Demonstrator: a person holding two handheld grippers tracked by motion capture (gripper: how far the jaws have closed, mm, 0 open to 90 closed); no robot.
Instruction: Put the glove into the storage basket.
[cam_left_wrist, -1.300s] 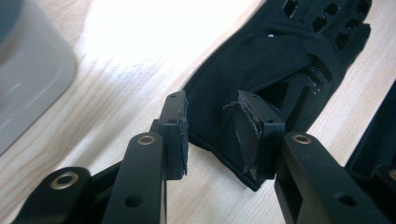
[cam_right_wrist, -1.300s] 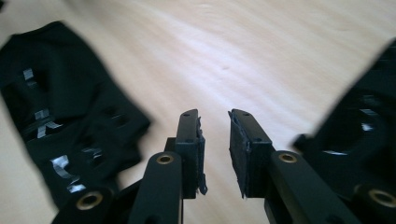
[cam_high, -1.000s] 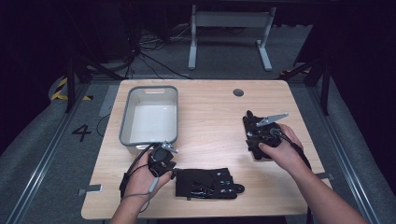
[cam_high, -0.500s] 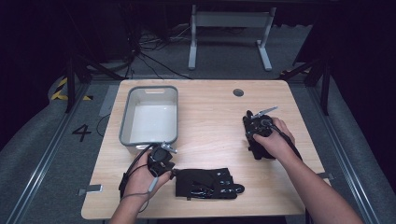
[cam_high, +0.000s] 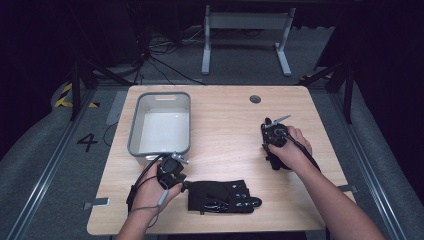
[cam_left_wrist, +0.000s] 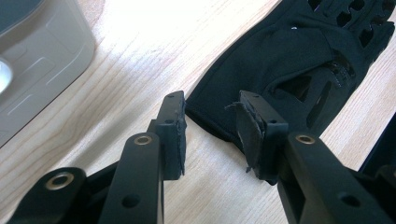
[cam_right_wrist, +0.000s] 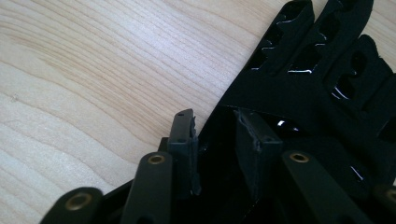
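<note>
A black glove (cam_high: 222, 196) lies flat near the table's front edge, fingers to the right. My left gripper (cam_high: 170, 172) sits just left of its cuff. In the left gripper view the gripper (cam_left_wrist: 211, 98) is open, and the cuff edge of the glove (cam_left_wrist: 289, 51) lies between the two pads. My right gripper (cam_high: 274, 137) rests at the table's right on a second black glove (cam_high: 273, 162), mostly hidden by the hand. In the right gripper view the gripper (cam_right_wrist: 214, 114) stands open, with an edge of that glove (cam_right_wrist: 317, 79) between the pads.
A grey plastic bin (cam_high: 132, 135), empty, stands at the table's left rear, just beyond my left gripper; its corner (cam_left_wrist: 37, 70) appears in the left gripper view. A small round hole (cam_high: 255, 99) is in the wooden table (cam_high: 225, 125) near the far edge.
My right gripper has shifted slightly left and away over its glove. The left gripper and the front glove have stayed put.
</note>
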